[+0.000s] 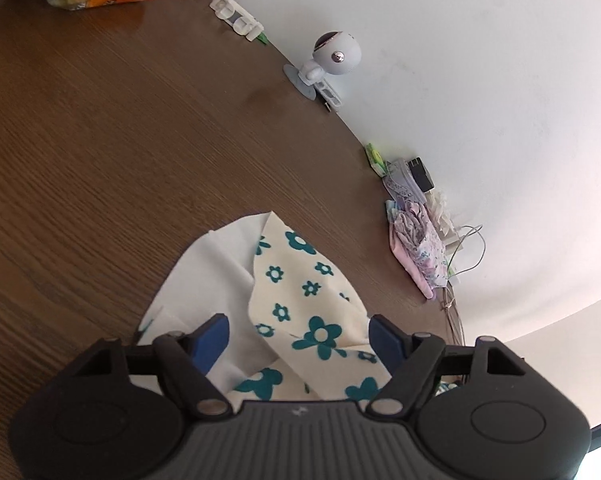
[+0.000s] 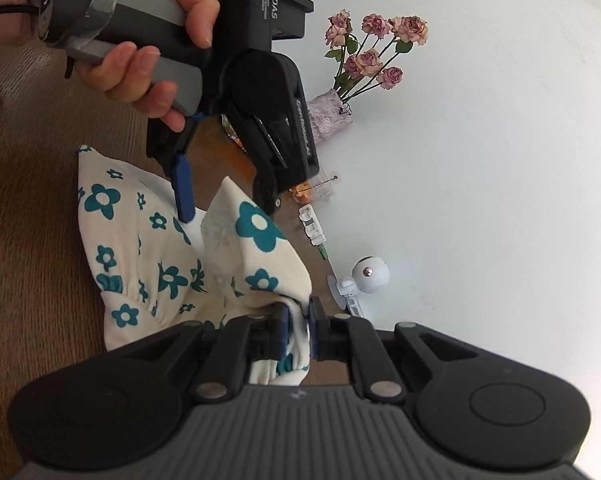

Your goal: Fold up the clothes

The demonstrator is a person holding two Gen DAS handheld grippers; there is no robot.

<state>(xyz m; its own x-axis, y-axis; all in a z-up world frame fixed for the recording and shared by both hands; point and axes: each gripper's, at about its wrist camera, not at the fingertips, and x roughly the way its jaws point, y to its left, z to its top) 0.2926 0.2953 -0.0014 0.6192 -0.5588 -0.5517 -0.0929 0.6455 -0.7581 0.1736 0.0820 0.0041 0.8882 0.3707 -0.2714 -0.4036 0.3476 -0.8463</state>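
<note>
The wooden table (image 1: 100, 160) ran up to a white wall along its far edge. Your cream garment (image 2: 140, 248) with teal flowers lay crumpled on the table near that edge, one fold raised off the surface. Your left hand (image 2: 140, 40) held the left gripper (image 1: 298, 340) over the garment; its jaws stood apart with the cloth between them, and no pad pressed on it in either view. One blue fingertip (image 2: 182, 192) touched or nearly touched the fabric; you could not tell which. Your right gripper (image 2: 298, 320) was clenched on a bunched edge of the garment. Along the far edge stood a vase of dried roses (image 2: 364, 52), a small white round camera (image 1: 332, 56) and a white clip (image 1: 236, 20).
</note>
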